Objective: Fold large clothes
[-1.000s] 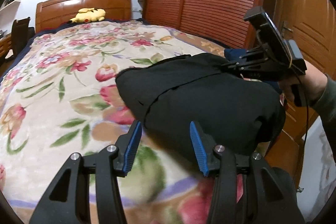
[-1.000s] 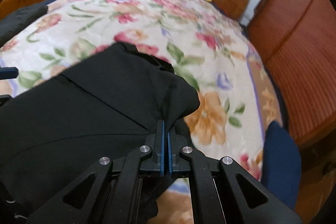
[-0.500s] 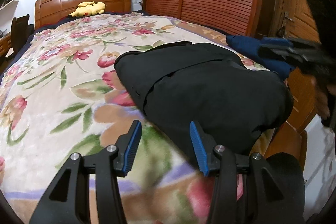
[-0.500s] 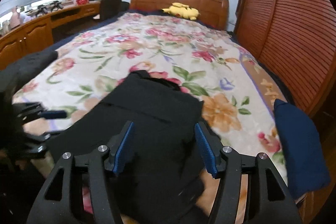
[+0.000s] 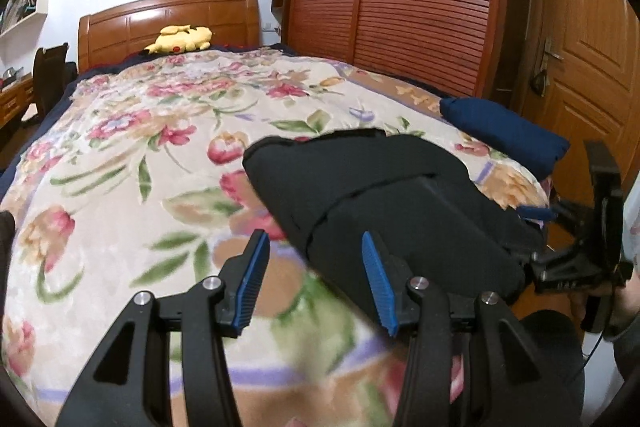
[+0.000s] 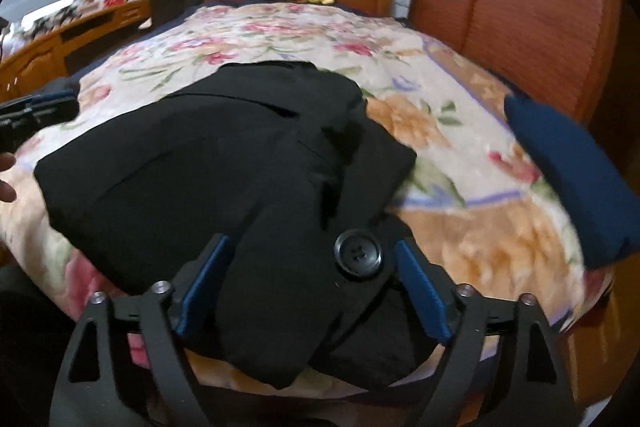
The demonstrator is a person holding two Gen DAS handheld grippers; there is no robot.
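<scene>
A black garment (image 5: pixel 400 203) lies folded in a thick bundle on the floral bedspread (image 5: pixel 140 167), near the foot of the bed. My left gripper (image 5: pixel 316 275) hovers open just short of its left edge, with nothing between the blue pads. My right gripper (image 6: pixel 312 283) is low at the bundle's near end, its jaws opening wide. A fold of the garment (image 6: pixel 200 155) with a large black button (image 6: pixel 358 255) lies between the pads, which do not press on it. The right gripper (image 5: pixel 576 247) also shows at the edge of the left wrist view.
A folded navy cloth (image 5: pixel 504 131) lies at the bed's right edge. A yellow plush toy (image 5: pixel 180 39) rests by the wooden headboard. A slatted red-brown wardrobe (image 5: pixel 400 7) and a door (image 5: pixel 580 47) stand to the right. A wooden desk (image 6: pixel 48 43) runs along the left.
The right gripper, shut on the garment's edge a second ago, has let go, opened wide and dropped back to the bundle's near end. The left gripper has hardly moved.
</scene>
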